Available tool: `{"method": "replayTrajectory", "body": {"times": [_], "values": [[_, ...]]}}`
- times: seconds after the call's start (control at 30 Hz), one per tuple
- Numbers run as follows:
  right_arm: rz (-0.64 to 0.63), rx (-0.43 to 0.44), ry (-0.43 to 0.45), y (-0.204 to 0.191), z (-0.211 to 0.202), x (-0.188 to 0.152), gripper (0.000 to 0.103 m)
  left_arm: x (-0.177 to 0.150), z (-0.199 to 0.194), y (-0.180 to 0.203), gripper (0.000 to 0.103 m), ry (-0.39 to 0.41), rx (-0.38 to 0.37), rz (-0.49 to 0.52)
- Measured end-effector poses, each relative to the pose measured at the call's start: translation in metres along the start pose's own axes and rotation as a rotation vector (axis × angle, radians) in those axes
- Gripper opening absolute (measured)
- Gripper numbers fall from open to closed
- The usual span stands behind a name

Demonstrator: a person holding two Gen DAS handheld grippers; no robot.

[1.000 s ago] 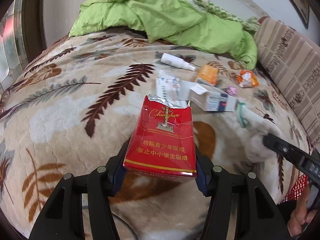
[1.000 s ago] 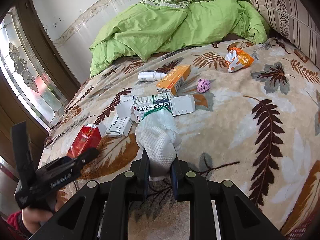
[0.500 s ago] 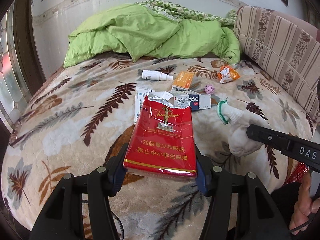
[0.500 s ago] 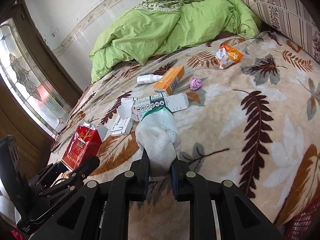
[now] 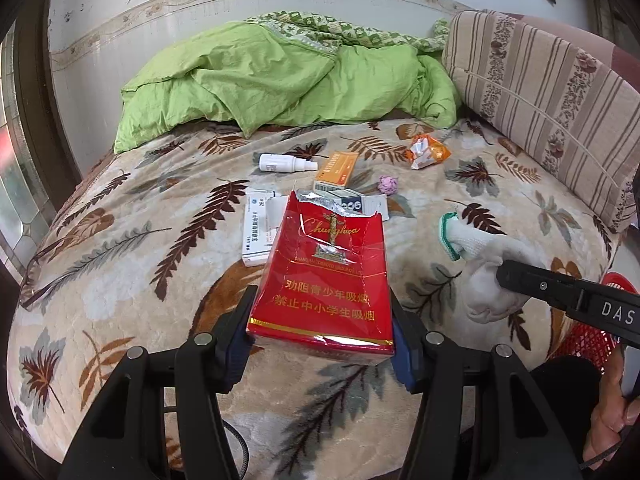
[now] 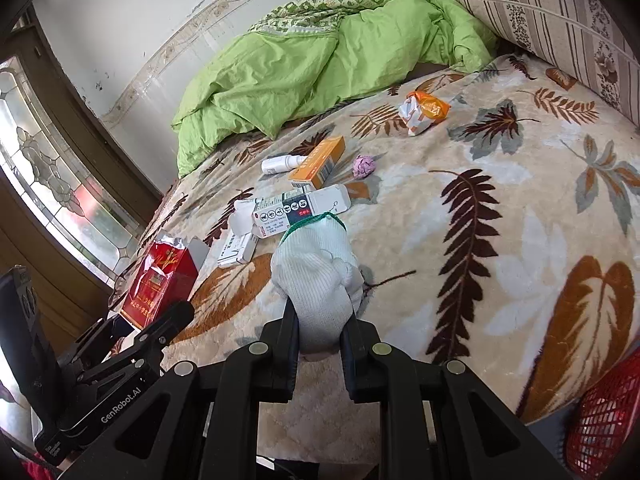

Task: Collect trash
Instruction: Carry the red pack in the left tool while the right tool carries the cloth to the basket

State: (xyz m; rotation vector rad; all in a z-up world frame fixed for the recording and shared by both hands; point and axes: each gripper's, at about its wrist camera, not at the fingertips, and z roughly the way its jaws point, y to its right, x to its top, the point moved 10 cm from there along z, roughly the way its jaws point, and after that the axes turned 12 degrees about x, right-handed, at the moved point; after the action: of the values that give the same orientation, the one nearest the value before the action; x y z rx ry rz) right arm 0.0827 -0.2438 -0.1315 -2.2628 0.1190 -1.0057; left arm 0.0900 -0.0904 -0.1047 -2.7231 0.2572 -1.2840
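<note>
My left gripper (image 5: 320,344) squeezes red cigarette pack (image 5: 326,280) (top torn open), held up over leaf blanket (image 5: 132,280). My right gripper (image 6: 319,344) pinches white glove (image 6: 316,280), green cuff pointing away. More trash on bed: white bottle (image 5: 285,163), orange box (image 5: 335,170), pink paper ball (image 5: 388,184), orange wrapper (image 5: 427,151). Red mesh thing (image 6: 604,412) at bed edge, maybe basket.

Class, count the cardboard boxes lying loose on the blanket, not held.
3: orange box beside the spray bottle, long white box behind the glove, flat white box left. Others may be hidden.
</note>
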Motion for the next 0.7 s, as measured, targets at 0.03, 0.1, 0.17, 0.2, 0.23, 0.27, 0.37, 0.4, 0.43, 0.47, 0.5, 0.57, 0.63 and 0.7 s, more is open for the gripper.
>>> {"method": "replayTrajectory", "body": {"times": [0.03,0.1,0.17,0.2,0.23,0.27,0.37,0.4,0.43,0.47,0.5,0.57,0.63,0.7], "values": [[0.003,0.0,0.002,0.0,-0.003,0.0,0.018,0.0,-0.002,0.002,0.057,0.0,-0.007,0.0],[0.013,0.0,0.007,0.002,-0.008,-0.001,0.018,0.001,-0.006,0.005,0.057,0.003,-0.019,0.003],[0.023,0.001,0.016,0.003,-0.015,-0.001,0.018,0.002,-0.01,0.009,0.057,0.003,-0.04,0.0],[0.03,0.003,0.022,0.004,-0.02,0.0,0.018,0.003,-0.012,0.012,0.057,0.001,-0.051,-0.001],[0.035,0.004,0.028,0.005,-0.023,0.001,0.018,0.003,-0.013,0.013,0.057,0.0,-0.058,-0.001],[0.039,0.004,0.035,0.005,-0.027,0.002,0.019,0.004,-0.016,0.015,0.057,0.001,-0.07,0.0],[0.048,0.004,0.052,0.007,-0.038,0.004,0.018,0.007,-0.024,0.024,0.057,0.005,-0.104,0.008],[0.052,0.004,0.057,0.008,-0.041,0.005,0.018,0.008,-0.026,0.027,0.057,0.005,-0.116,0.009],[0.057,0.006,0.063,0.008,-0.045,0.006,0.019,0.009,-0.029,0.031,0.057,0.005,-0.133,0.011],[0.062,0.007,0.068,0.009,-0.049,0.006,0.019,0.01,-0.031,0.034,0.057,0.004,-0.146,0.011],[0.066,0.007,0.073,0.01,-0.053,0.006,0.019,0.011,-0.033,0.037,0.057,0.002,-0.158,0.011],[0.071,0.007,0.08,0.013,-0.059,0.006,0.018,0.011,-0.038,0.043,0.057,-0.002,-0.178,0.011],[0.078,0.007,0.086,0.014,-0.065,0.006,0.018,0.012,-0.042,0.048,0.057,-0.002,-0.191,0.015],[0.086,0.006,0.096,0.017,-0.072,0.007,0.019,0.013,-0.046,0.055,0.057,-0.001,-0.204,0.021]]}}
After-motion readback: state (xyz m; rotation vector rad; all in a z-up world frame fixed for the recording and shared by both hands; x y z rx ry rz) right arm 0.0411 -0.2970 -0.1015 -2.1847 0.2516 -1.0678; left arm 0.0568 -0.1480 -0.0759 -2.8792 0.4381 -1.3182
